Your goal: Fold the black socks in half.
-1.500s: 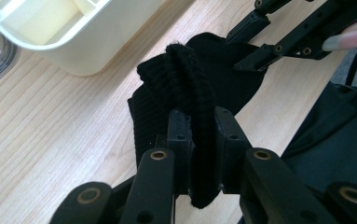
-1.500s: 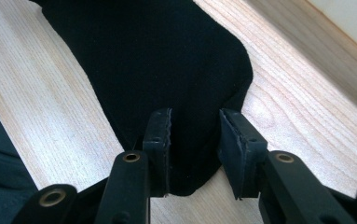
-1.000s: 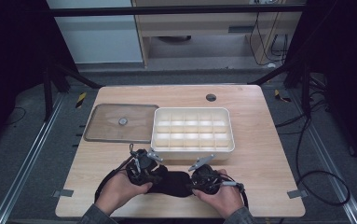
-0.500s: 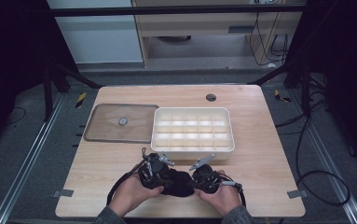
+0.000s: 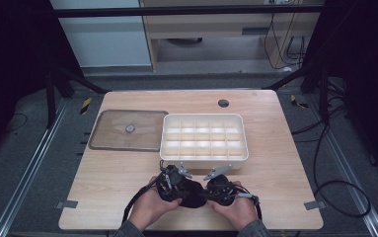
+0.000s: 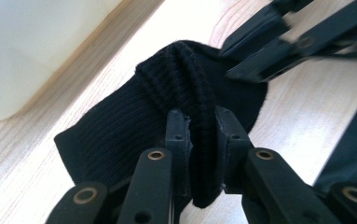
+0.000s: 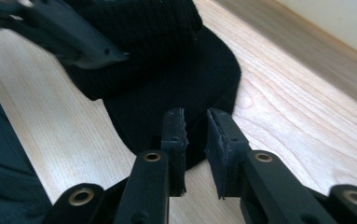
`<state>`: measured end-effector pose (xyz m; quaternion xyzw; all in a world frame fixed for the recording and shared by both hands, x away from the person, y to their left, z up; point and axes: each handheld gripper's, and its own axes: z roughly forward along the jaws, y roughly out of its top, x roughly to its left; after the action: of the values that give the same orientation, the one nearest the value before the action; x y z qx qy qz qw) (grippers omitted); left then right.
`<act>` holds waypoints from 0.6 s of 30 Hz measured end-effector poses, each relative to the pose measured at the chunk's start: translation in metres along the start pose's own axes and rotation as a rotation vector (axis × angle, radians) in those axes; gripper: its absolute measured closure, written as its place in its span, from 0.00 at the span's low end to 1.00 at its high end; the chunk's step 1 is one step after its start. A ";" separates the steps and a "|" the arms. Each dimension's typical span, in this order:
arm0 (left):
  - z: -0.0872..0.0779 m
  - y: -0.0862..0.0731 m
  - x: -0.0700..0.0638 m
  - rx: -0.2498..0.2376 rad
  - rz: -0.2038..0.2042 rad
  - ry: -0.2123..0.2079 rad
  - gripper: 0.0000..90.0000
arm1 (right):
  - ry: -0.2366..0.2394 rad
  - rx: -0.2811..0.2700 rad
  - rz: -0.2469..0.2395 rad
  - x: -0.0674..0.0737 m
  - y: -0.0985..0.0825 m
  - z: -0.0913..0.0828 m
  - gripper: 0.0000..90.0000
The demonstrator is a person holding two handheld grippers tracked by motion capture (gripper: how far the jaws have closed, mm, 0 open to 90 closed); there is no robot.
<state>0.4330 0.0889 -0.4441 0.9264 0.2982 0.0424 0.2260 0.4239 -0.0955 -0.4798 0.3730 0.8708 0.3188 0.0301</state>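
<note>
Black sock (image 6: 134, 126) lies bunched on the worktop (image 5: 285, 163), near edge, just in front of the white divided tray (image 5: 204, 154), between the two hands. Left gripper (image 6: 203, 128): fingers (image 6: 178, 140) clamped on a ribbed fold of the sock, cuff ridge pinched between the pads. Right gripper (image 7: 195, 122): fingers (image 7: 223, 135) narrow, small gap, have just been opening a bit; sock edge sits under and behind the tips, nothing visibly pressed between the pads. In the high view both grippers sit close together over the sock, left (image 5: 172, 178), right (image 5: 219, 183), hands wrapped around them. Clear lid (image 5: 127, 129) lies flat left of the tray, touching or just beside it, can't tell which.
</note>
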 end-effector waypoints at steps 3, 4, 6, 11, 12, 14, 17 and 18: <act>0.003 -0.002 0.002 -0.013 -0.021 -0.006 0.85 | -0.004 -0.007 0.001 -0.001 -0.002 -0.005 0.83; 0.004 -0.002 0.001 -0.021 -0.021 -0.003 0.84 | -0.007 -0.004 0.001 -0.001 -0.002 -0.007 0.82; 0.005 -0.003 0.001 -0.028 -0.029 -0.004 0.81 | -0.012 -0.005 -0.001 -0.002 -0.003 -0.009 0.81; 0.002 -0.005 -0.001 -0.066 -0.060 -0.011 0.60 | -0.049 -0.010 0.008 -0.007 -0.007 -0.018 0.77; 0.000 -0.005 -0.003 -0.077 -0.063 -0.009 0.55 | -0.056 -0.010 0.010 -0.007 -0.007 -0.020 0.77; -0.007 -0.005 -0.007 -0.113 -0.058 -0.021 0.49 | -0.062 -0.011 0.017 -0.008 -0.008 -0.024 0.74; -0.019 -0.005 -0.011 -0.147 -0.047 -0.007 0.42 | -0.082 -0.020 0.025 -0.008 -0.008 -0.029 0.69; -0.024 -0.006 -0.012 -0.159 -0.043 0.004 0.40 | -0.086 -0.026 0.027 -0.008 -0.007 -0.030 0.67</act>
<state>0.4153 0.0958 -0.4243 0.8989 0.3142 0.0629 0.2989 0.4163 -0.1207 -0.4614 0.3975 0.8594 0.3144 0.0681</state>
